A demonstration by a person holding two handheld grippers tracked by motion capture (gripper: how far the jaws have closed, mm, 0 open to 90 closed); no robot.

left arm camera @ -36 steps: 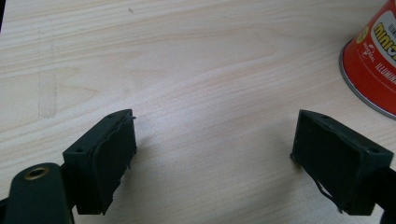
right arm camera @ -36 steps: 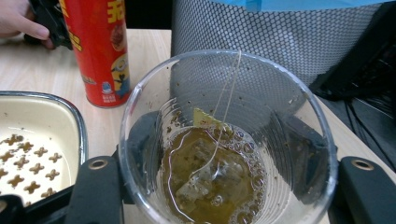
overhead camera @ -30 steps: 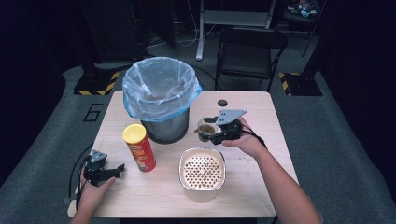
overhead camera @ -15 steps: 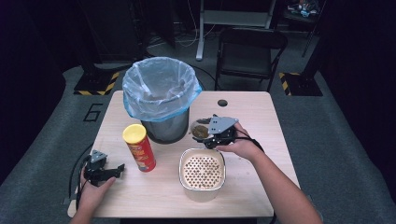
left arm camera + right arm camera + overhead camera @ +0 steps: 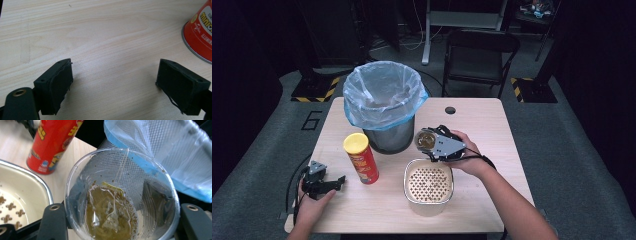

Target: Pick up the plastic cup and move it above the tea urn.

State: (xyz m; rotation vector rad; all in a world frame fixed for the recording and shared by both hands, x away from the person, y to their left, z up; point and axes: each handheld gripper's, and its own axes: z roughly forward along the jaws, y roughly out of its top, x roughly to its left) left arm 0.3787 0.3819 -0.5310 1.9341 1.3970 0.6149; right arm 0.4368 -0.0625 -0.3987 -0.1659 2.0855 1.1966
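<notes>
you have a light wooden table point(image 5: 482, 125) with a round hole point(image 5: 450, 110) near its far edge. on it: a mesh bin point(image 5: 388, 140) lined with a blue bag point(image 5: 384, 95) at far left of centre, a red can point(image 5: 361, 158) with yellow lid just beside it, a cream strainer tub point(image 5: 428, 186) near the front edge. the left gripper point(image 5: 339, 179) rests at the front left corner.
</notes>
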